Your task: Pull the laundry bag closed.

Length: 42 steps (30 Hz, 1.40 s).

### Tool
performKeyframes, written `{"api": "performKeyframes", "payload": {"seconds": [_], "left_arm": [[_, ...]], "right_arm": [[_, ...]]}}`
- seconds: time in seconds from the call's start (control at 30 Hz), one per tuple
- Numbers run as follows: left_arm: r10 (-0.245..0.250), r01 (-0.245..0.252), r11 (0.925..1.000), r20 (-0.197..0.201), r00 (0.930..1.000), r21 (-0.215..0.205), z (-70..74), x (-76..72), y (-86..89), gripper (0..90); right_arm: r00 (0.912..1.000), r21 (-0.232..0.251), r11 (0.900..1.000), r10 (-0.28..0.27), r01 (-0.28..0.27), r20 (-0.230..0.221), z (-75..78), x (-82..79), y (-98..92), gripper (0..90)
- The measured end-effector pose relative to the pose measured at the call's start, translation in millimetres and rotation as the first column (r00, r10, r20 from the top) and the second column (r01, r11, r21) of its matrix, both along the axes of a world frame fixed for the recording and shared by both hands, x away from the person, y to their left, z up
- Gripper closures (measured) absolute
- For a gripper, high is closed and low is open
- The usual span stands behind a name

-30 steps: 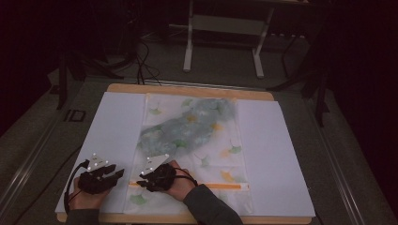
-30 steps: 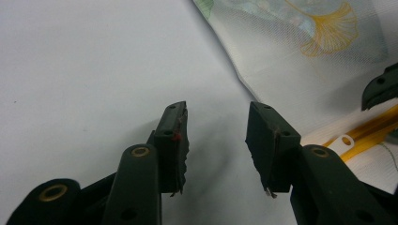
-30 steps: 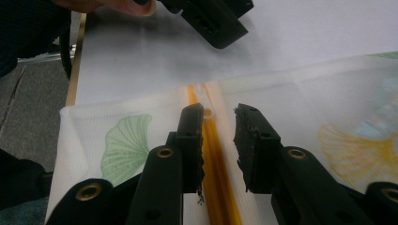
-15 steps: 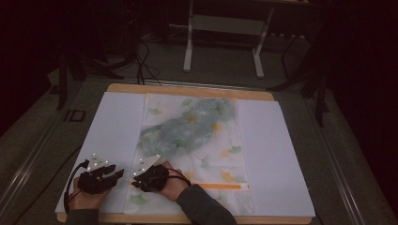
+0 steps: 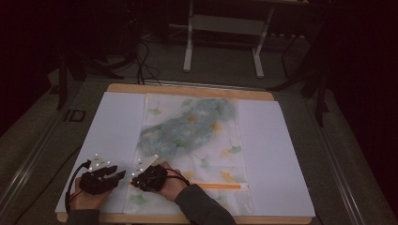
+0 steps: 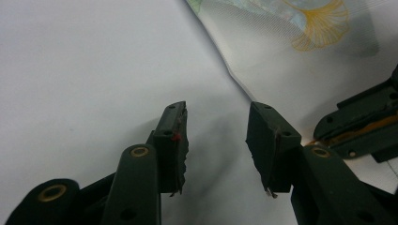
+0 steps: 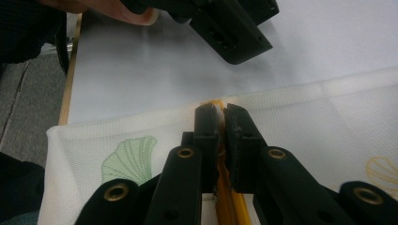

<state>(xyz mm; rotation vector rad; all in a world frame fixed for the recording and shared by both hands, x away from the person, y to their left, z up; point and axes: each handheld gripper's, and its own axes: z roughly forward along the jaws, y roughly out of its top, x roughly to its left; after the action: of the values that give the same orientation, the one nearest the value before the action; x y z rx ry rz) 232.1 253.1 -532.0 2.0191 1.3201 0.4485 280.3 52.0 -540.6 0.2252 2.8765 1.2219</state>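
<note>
Mesh bag (image 5: 192,140) with a ginkgo-leaf print lies flat in the middle of the bench (image 5: 187,89), on a white sheet (image 5: 112,126) that covers most of the top. We see a bluish-grey bundle (image 5: 197,119) through its upper half, and an orange zipper (image 5: 218,186) runs across it near the edge closest to us.

Our right hand-held gripper (image 5: 133,180) sits at the bag's near left corner, pointing towards our left. In the right gripper view its 2 jaws have just been closing and now stand almost together, with the orange zipper end (image 7: 217,108) pinched between the pads right at the bag's white hem (image 7: 141,117).

Our left hand-held gripper (image 5: 119,174) rests just beside it on the white sheet, off the bag. In the left gripper view its jaws stand apart with bare sheet between them and nothing held; the bag's edge (image 6: 234,77) runs just past its tips, and the right hand-held gripper's black body appears at the frame's right side.
</note>
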Motion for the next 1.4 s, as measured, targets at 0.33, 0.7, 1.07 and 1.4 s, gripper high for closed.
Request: {"api": "performKeyframes", "payload": {"seconds": [0.33, 0.7, 1.07, 1.4], "left_arm": [[-0.021, 0.021, 0.9997, -0.007, 0.9998, -0.014, 3.0, -8.4, -1.9, 58.0], [-0.063, 0.062, 0.9966, -0.031, 0.9975, -0.055, 5.7, -25.1, -8.0, 56.8], [-0.121, 0.115, 0.9866, -0.051, 0.9913, -0.116, 8.1, -32.8, -15.4, 56.0], [-0.173, 0.159, 0.9772, -0.098, 0.9800, -0.141, 1.2, -24.7, -18.8, 57.6]], "right_arm": [[1.0000, 0.011, 1.000, -0.007, 0.007, -0.001, 1.6, -0.5, -6.5, 84.2], [0.9999, 0.005, 1.000, -0.010, 0.010, 0.005, 2.2, -1.9, -7.6, 84.3], [0.9998, 0.001, 1.000, -0.009, 0.009, 0.020, 3.4, -3.0, -6.5, 84.5], [0.9993, 0.006, 1.000, -0.008, 0.008, 0.036, 12.2, -2.5, -12.8, 84.5]]}}
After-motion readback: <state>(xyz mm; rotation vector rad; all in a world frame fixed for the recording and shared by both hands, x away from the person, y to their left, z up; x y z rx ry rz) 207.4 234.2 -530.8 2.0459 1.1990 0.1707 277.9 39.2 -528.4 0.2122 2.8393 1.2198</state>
